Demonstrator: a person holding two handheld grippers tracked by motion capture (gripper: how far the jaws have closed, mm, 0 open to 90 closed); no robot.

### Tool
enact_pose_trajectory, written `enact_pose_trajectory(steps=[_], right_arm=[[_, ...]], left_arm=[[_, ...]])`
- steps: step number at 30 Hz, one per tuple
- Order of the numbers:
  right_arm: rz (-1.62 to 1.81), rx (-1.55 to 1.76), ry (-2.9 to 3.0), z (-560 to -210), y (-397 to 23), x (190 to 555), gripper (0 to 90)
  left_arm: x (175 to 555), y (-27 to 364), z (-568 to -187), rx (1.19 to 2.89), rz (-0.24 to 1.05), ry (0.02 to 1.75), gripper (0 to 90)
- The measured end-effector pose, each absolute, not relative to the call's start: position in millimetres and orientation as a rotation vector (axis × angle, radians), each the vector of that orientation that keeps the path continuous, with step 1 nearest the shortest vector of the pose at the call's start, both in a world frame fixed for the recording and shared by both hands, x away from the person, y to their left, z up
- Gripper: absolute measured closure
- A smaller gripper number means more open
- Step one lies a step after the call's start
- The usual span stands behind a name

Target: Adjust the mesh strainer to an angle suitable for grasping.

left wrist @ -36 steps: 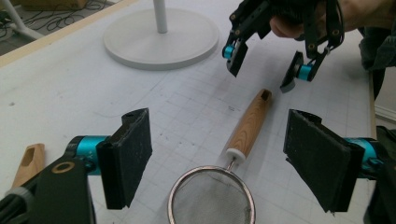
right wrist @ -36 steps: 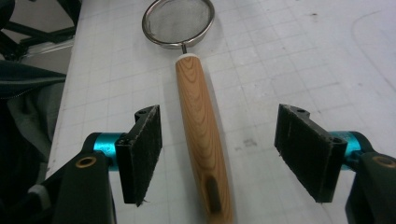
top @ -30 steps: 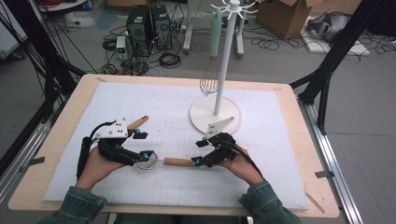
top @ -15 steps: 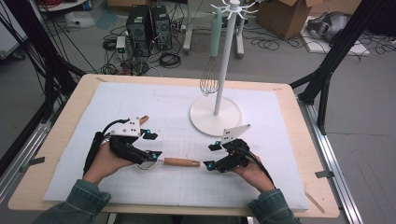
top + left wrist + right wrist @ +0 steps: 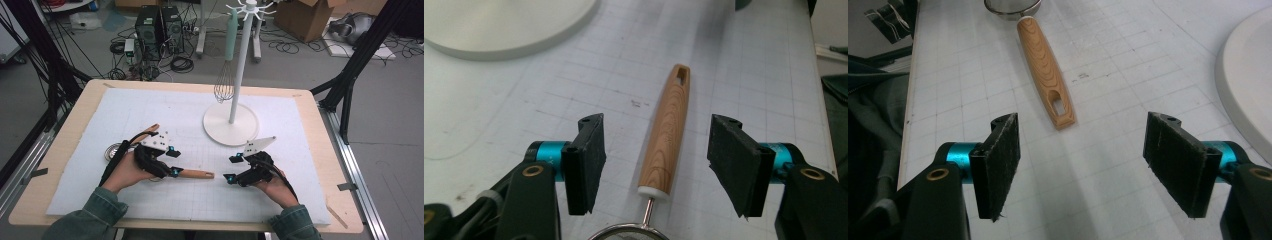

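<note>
Now my left gripper has come down over the strainer's wooden handle on the bench, jaws closing but not touching; my right gripper waits, jaws apart.

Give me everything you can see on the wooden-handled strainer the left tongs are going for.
The strainer lies flat on the white gridded mat. Its tapered wood-grain handle has a hanging slot at the free end, a white collar and a thin metal stem to a round metal rim. The left tongs straddle the handle, closing in but not touching it. The right tongs face the slotted end, apart.
</note>
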State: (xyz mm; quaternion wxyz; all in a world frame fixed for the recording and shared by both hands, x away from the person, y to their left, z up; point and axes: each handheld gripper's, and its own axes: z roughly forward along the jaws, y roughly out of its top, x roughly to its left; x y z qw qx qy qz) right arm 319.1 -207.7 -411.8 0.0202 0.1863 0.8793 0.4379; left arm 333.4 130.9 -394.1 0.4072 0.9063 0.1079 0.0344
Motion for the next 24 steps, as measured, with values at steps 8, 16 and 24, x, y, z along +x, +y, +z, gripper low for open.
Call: enact_pose_trajectory(steps=[8, 16, 24], right_arm=[[1.359, 0.566, 2.724, -413.2, -209.4, 320.1, 30.1], [1.357, 0.57, 2.731, -413.7, -209.5, 319.9, 30.1], [1.36, 0.574, 2.729, -413.9, -210.0, 320.2, 30.1]], left_arm=[[338.1, 119.7, -407.1, 2.359, 0.041, 0.236, 45.7], [341.3, 111.4, -413.7, 2.418, 0.02, 0.197, 51.4], [344.8, 106.9, -425.0, 2.485, -0.018, 0.186, 56.9]])
